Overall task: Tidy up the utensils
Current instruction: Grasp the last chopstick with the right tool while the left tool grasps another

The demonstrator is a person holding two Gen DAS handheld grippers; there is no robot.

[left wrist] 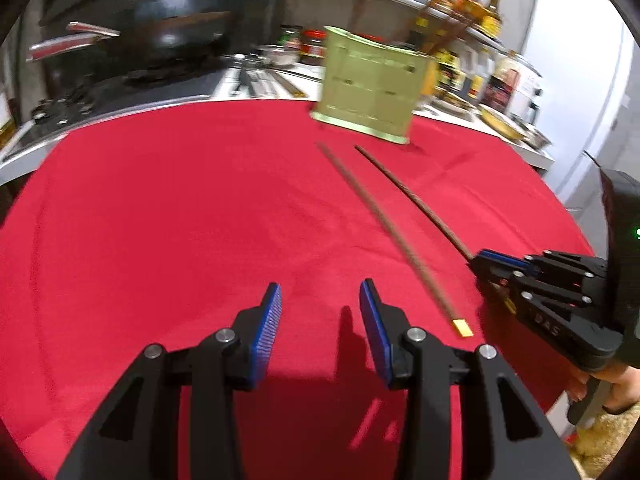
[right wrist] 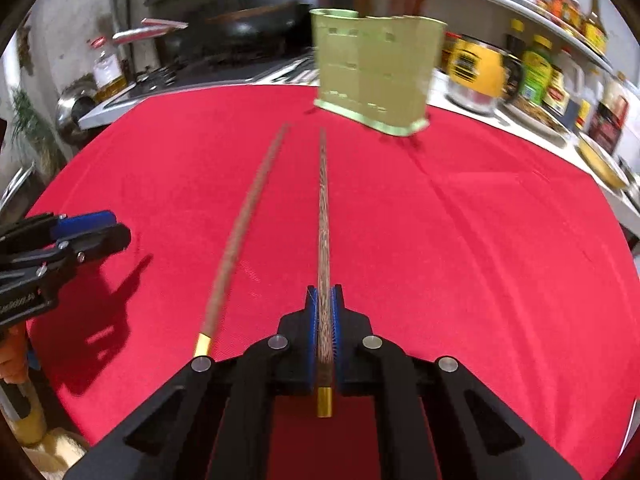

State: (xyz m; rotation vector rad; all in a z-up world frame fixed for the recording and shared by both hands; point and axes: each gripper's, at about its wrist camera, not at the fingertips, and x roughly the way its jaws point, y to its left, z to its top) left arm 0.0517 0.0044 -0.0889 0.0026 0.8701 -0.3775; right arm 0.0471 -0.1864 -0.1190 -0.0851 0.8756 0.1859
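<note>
A red cloth [left wrist: 160,220] covers a table in a kitchen. Two long dark wooden chopsticks with gold-coloured caps are on it, pointing toward a pale green utensil holder [left wrist: 372,92] that stands upright at the cloth's far edge with more chopsticks rising out of it.

The right gripper [right wrist: 324,300] has its blue pads pressed together on one chopstick [right wrist: 323,216], pinching it near the capped end, which sticks out behind the pads. The second chopstick [right wrist: 240,236] lies free on the cloth just to its left, apart from both grippers.

The left gripper [left wrist: 320,296] is over bare cloth with its blue pads spread and nothing between them.

Raised lettering on the right gripper's black body and white print on the left one are too blurred to read. Bottles and jars [right wrist: 536,68] on the counter behind carry yellow, green and red labels, none of them legible.
</note>
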